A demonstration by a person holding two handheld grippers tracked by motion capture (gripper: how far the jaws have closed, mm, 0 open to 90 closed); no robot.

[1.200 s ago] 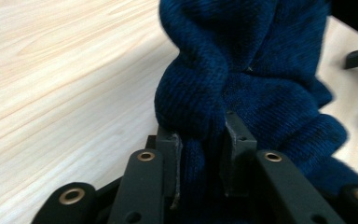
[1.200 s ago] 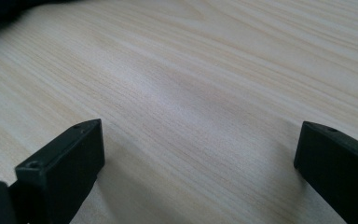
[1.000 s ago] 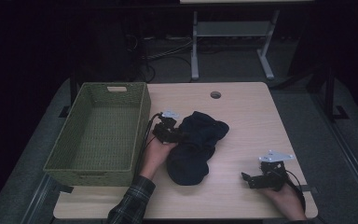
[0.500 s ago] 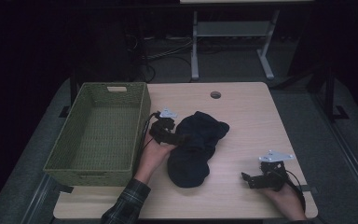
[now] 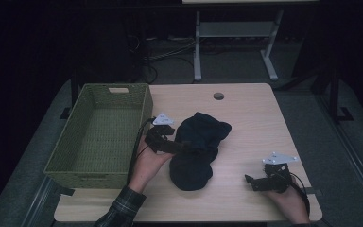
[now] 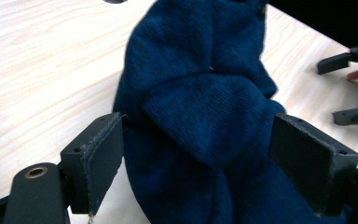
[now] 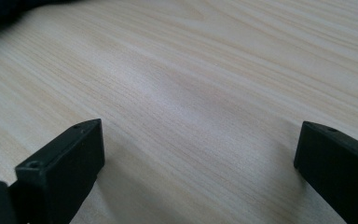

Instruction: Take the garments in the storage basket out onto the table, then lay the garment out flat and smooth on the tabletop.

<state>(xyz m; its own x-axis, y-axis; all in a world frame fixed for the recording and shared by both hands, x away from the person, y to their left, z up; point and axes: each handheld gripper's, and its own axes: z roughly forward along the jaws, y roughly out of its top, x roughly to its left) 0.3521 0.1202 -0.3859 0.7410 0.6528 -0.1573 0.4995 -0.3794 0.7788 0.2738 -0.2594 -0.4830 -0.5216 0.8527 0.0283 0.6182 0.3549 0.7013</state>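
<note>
Cloth between the left jaws

Cloth (image 5: 196, 149), dark blue and bunched, is lying on the table (image 5: 250, 118) just right of the green basket (image 5: 99, 132) in the high view. The left gripper (image 5: 182, 145) is touching its basket-side edge; the right gripper (image 5: 253, 182) is resting well away from the basket.

In the left gripper view, the jaws are standing apart around the cloth (image 6: 200, 116).

In the right gripper view, the jaws are standing apart over bare table (image 7: 191, 93).
</note>
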